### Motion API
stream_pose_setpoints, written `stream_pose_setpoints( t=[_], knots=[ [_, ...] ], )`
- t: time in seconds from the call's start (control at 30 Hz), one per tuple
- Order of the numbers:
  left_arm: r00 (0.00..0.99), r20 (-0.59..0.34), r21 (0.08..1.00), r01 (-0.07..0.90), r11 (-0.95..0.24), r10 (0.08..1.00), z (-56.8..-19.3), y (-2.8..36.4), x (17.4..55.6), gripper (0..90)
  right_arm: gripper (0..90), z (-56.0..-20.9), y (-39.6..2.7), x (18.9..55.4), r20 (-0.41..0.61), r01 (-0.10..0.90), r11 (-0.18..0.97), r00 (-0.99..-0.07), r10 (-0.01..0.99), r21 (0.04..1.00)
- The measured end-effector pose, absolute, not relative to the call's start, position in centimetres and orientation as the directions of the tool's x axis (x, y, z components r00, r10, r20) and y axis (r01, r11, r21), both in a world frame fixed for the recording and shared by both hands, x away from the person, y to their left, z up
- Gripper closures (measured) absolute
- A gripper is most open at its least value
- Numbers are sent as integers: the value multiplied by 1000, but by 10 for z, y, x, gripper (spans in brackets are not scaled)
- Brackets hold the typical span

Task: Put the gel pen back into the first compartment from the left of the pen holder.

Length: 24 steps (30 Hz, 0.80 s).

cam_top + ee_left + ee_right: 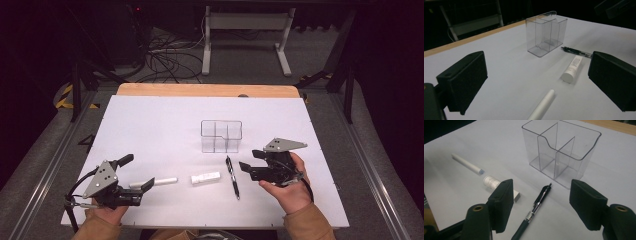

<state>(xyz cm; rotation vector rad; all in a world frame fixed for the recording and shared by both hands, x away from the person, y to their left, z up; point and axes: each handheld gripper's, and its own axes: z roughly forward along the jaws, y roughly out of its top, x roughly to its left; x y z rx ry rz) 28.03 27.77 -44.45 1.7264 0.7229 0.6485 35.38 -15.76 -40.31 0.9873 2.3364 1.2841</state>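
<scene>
A clear plastic organiser (pixel 221 135) (pixel 546 33) (pixel 561 150) with three compartments stands upright at mid-table. In front of it lie a black pen (pixel 232 177) (pixel 576 52) (pixel 535 207), a short white tube (pixel 205 178) (pixel 572 68) (pixel 491 181) and a thin white stick (pixel 162 181) (pixel 544 105) (pixel 466 165). My right gripper (pixel 251 160) (pixel 541 187) is open just right of the pen, which lies between its jaws untouched. My left gripper (pixel 136 172) (pixel 536 80) is open at the stick's left end; its jaws stand wide apart with the stick lying between them.
The white sheet (pixel 165 125) covers the table up to a wooden strip (pixel 200 90) at the far edge. Beyond it are a white table frame (pixel 247 37) and loose cables (pixel 165 60) on the floor. Both hands rest near the front edge.
</scene>
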Motion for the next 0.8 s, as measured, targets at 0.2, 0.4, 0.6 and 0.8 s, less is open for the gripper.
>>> stream_pose_setpoints(
  t=[0.2, 0.4, 0.6, 0.8],
  knots=[
    [660, 69, 966, 141, -214, 748, -444, 279, 279, 31, 368, -404, -156, 354, 102, 446, 334, -711, 696, 830],
    [658, 64, 966, 148, -211, 751, -445, 279, 279, 31, 453, -402, -152, 357, 106, 499, 351, -679, 727, 792],
    [656, 65, 966, 147, -212, 752, -445, 279, 279, 32, 504, -403, -144, 359, 123, 567, 376, -654, 746, 733],
    [656, 65, 966, 148, -212, 752, -445, 279, 279, 32, 537, -406, -133, 361, 208, 689, 350, -589, 781, 635]
  ],
)
